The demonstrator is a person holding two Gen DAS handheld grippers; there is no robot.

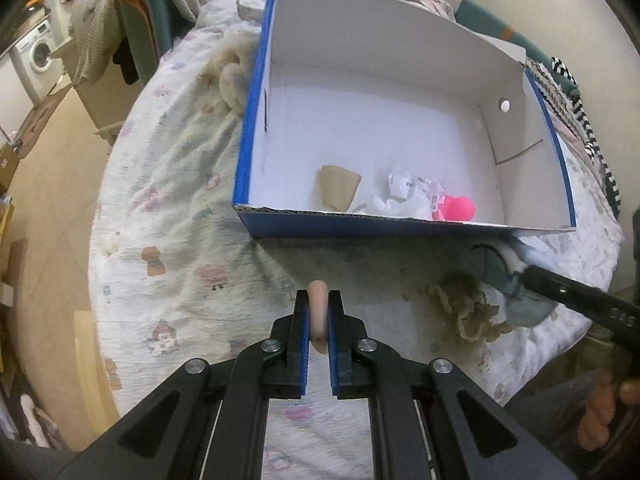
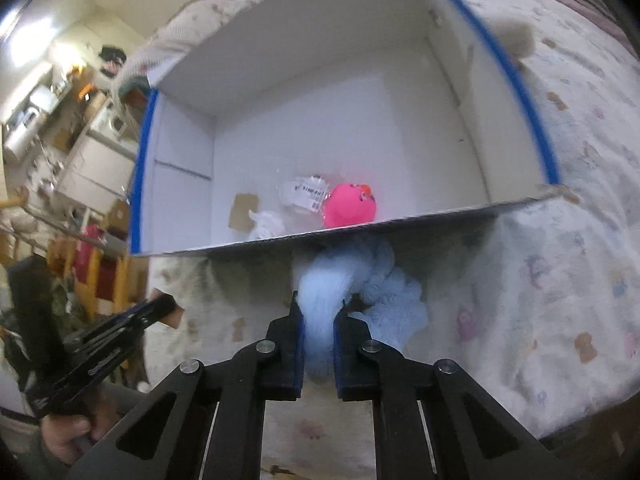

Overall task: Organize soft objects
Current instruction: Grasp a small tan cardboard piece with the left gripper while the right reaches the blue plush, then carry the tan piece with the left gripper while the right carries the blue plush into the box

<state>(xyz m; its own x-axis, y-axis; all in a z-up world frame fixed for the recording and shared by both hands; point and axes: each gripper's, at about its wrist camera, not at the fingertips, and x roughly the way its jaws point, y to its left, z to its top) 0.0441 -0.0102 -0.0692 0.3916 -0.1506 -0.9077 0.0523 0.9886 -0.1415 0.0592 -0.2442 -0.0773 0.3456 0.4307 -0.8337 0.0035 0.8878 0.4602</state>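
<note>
**Both claws loaded beside the blue box**

The left claw (image 1: pixel 318 308) is pinching a small peach-coloured soft piece (image 1: pixel 318 300) between its blue-padded fingers (image 1: pixel 303 332), the piece standing up between them and poking out past the tips. It hangs over the printed bedspread (image 1: pixel 180 208), just short of the near wall of the blue cardboard box (image 1: pixel 360 226).

The right claw (image 2: pixel 318 312) is clamped on a pale blue fluffy cloth (image 2: pixel 320 300); most of the cloth bunches out ahead of and to the right of the fingertips, right below the near rim of the box (image 2: pixel 400 220) in the right wrist view. From the left wrist view the same claw (image 1: pixel 532 274) shows at the right edge with a grey-blue and white soft mass at its tip, close to the box's near right corner.

Inside the box, on its white floor near the front wall, lie a bright pink ball (image 2: pixel 350 206), crumpled clear wrapping with a printed label (image 2: pixel 306 192), a white soft wad (image 2: pixel 266 226) and a tan cardboard scrap (image 1: pixel 338 192).

On the bedspread outside the box, a cream fuzzy lump (image 1: pixel 236 80) sits against the left wall, and a tangle of beige yarn-like material (image 1: pixel 464 308) lies near the right claw.
</note>
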